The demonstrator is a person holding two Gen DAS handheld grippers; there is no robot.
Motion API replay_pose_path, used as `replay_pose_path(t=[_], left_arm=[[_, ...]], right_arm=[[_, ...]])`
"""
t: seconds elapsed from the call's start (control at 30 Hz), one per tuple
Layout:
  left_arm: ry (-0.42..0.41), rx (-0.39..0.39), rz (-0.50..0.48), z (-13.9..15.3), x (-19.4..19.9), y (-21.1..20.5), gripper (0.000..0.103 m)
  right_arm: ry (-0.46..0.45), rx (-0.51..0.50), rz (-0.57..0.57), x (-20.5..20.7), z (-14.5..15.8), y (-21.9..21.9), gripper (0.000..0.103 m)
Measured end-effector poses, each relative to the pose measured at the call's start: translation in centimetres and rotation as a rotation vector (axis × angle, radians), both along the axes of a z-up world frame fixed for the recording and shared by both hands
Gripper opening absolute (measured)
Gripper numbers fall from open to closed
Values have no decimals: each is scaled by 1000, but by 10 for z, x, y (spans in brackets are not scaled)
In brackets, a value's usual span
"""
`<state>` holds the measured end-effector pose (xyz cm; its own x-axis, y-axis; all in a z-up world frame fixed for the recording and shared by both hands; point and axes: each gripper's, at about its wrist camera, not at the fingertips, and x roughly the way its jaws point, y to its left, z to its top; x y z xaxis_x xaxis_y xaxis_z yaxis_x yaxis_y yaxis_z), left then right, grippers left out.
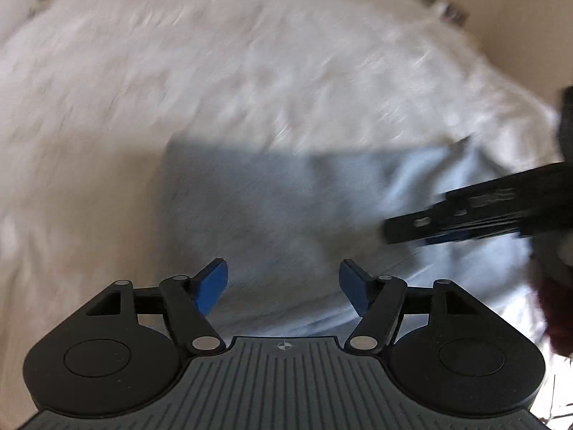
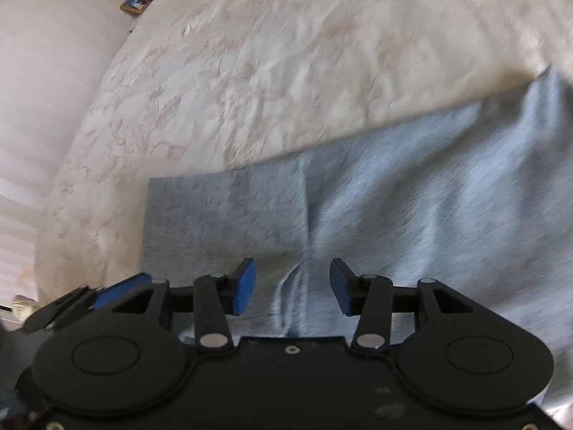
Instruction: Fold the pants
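Observation:
Grey-blue pants (image 1: 272, 197) lie flat on a white bedspread (image 1: 179, 71), with a darker ribbed cuff at the left end (image 2: 222, 218). My left gripper (image 1: 283, 286) is open and empty, hovering over the near part of the pants. My right gripper (image 2: 292, 286) is open and empty above the seam where the cuff meets the leg. The right gripper also shows at the right of the left wrist view (image 1: 465, 215), over the lighter part of the pants. The left gripper's fingertips (image 2: 71, 301) show at the lower left of the right wrist view.
The bedspread (image 2: 286, 53) extends far beyond the pants. A pale wall (image 2: 43, 89) runs along the bed's left side. Small framed items (image 2: 134, 1) lie past the far corner. A dark red object (image 1: 558, 315) sits at the right edge.

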<state>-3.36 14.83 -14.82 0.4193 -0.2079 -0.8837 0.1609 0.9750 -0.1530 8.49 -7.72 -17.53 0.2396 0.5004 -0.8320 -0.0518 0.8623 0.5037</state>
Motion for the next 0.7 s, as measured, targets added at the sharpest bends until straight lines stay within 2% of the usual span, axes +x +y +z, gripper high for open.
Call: replay_pose_path(t=[0.07, 0.13, 0.23, 0.33, 0.37, 0.4, 0.43, 0.47, 0.57, 0.7], left_arm=[[97, 19, -23, -21, 2, 5, 67], [82, 20, -73, -25, -3, 6, 68], [66, 32, -122, -21, -7, 4, 68], [49, 6, -94, -15, -11, 12, 68], [40, -2, -77, -14, -13, 17, 68], [32, -6, -63, -11, -15, 23, 68], [23, -8, -50, -8, -16, 28, 68], [12, -4, -35, -5, -15, 33, 69], [-24, -12, 1, 10, -21, 49, 69], [-85, -53, 60, 28, -26, 67, 69]], right_arm=[[30, -8, 4, -4, -10, 7, 50], [38, -16, 4, -7, -15, 12, 53], [40, 13, -9, -8, -18, 17, 65], [52, 77, -8, -8, -21, 27, 62], [62, 98, -5, -9, -22, 30, 51], [70, 113, -3, -10, -22, 35, 31], [63, 110, 1, -11, -20, 40, 17], [48, 108, 10, -12, -16, 44, 10], [-66, 62, 78, -16, 16, 59, 9], [-251, 44, 133, -36, 85, 53, 9]])
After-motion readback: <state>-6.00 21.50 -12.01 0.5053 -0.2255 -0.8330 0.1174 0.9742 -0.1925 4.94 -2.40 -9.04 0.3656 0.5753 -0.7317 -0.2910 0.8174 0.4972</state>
